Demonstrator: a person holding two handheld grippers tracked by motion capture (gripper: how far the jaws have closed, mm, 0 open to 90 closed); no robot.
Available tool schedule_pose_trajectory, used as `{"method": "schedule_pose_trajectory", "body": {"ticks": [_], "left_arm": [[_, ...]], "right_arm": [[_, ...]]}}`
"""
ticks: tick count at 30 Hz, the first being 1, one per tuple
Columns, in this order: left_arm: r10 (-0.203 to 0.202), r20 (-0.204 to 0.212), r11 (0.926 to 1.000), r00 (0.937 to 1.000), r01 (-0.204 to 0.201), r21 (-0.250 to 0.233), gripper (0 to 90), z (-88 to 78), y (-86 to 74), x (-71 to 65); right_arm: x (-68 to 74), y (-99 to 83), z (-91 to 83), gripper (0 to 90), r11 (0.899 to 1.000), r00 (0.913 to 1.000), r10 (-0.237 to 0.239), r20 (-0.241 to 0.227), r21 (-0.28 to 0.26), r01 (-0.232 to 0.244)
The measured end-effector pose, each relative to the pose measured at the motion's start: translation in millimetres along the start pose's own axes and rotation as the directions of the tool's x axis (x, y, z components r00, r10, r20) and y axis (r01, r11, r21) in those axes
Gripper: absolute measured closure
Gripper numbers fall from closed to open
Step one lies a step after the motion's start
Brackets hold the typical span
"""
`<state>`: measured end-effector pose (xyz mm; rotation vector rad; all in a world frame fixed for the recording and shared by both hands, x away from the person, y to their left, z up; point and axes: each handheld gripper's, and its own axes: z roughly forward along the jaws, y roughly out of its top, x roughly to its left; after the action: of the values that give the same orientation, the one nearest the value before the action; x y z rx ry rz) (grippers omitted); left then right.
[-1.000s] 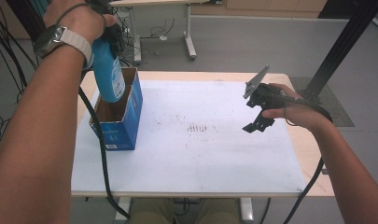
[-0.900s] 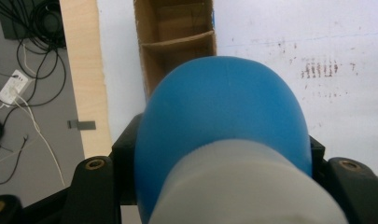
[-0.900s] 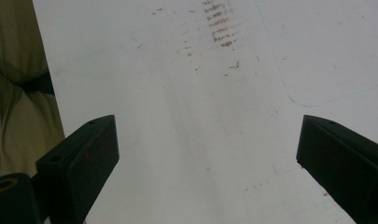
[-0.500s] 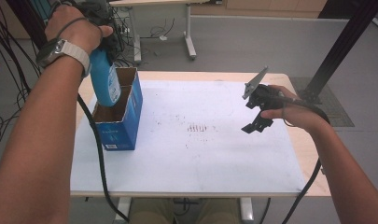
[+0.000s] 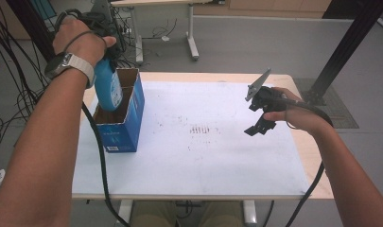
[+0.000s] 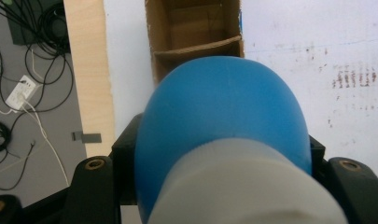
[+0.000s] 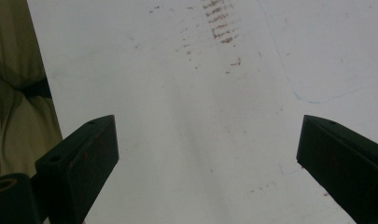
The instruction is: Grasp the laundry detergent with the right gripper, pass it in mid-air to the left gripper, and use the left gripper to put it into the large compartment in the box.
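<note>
High view: left gripper (image 5: 100, 45) clamped a blue bottle (image 5: 108, 87), held upright with its lower end inside the open blue cardboard box (image 5: 125, 130) at the left of the white table top (image 5: 217, 161). Right gripper (image 5: 260, 120) hung above the right side, jaws apart, nothing between them. Left gripper view: bottle (image 6: 224, 116) pinched between the jaws, box compartments (image 6: 196, 28) directly below. Right gripper view: jaws wide over the bare, stained white surface (image 7: 200, 116).

One blue bottle (image 5: 108, 87), one blue box (image 5: 120, 116) — two tools — one table (image 5: 217, 156).
</note>
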<state>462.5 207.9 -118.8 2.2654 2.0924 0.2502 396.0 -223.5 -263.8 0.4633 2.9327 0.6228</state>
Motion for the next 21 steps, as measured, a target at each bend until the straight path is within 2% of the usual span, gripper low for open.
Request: {"method": "schedule_pose_trajectory", "body": {"ticks": [7,21], "left_arm": [[-0.008,0.013,1.0000,0.9999,0.008,-0.002,39.1,12.4,-0.8,2.1],[0.008,0.013,1.0000,0.9999,-0.008,-0.001,39.0,34.3,-1.8,0.9]], "right_arm": [[-0.4,-2.0,0.4,5.3,1.000,1.0000,0.004,0.002,0.004,-0.004],[0.7,-2.8,3.1,5.3,1.000,0.9999,0.010,-0.003,0.005,-0.010]]}}
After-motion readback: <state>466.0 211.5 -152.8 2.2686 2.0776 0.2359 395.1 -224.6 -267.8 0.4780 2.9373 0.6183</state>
